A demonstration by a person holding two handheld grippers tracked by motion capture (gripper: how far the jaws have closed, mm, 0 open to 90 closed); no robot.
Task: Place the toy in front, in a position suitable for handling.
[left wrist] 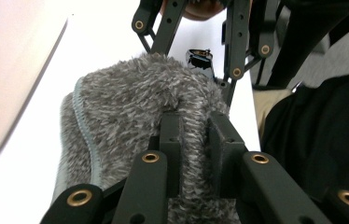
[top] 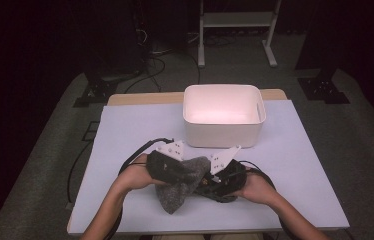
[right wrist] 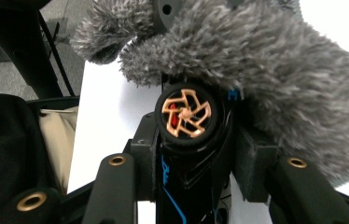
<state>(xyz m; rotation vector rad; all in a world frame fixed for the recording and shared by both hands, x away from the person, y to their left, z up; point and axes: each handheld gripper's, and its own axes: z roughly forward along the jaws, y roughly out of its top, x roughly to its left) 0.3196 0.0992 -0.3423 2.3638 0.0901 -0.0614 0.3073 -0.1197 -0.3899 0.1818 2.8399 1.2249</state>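
A grey fuzzy sock [top: 179,194] hangs just above the pale table top between the two hands. My left gripper [top: 176,171] is shut on a fold of that sock [left wrist: 130,107]; its jaws [left wrist: 196,123] pinch the fluffy fabric from both sides. My right gripper [top: 216,181] is shut on a black toy car with blue lines. One copper-spoked wheel [right wrist: 186,116] of the car faces the camera between the right gripper's jaws [right wrist: 196,154]. The car's front [left wrist: 200,59] sits against the sock's edge, and the fuzzy fabric [right wrist: 280,79] drapes over it.
A white plastic bin [top: 223,132] stands on the table behind the hands, near the far edge. The lilac table top [top: 300,165] has free room left and right of the hands. Cables trail from both grippers across the mat.
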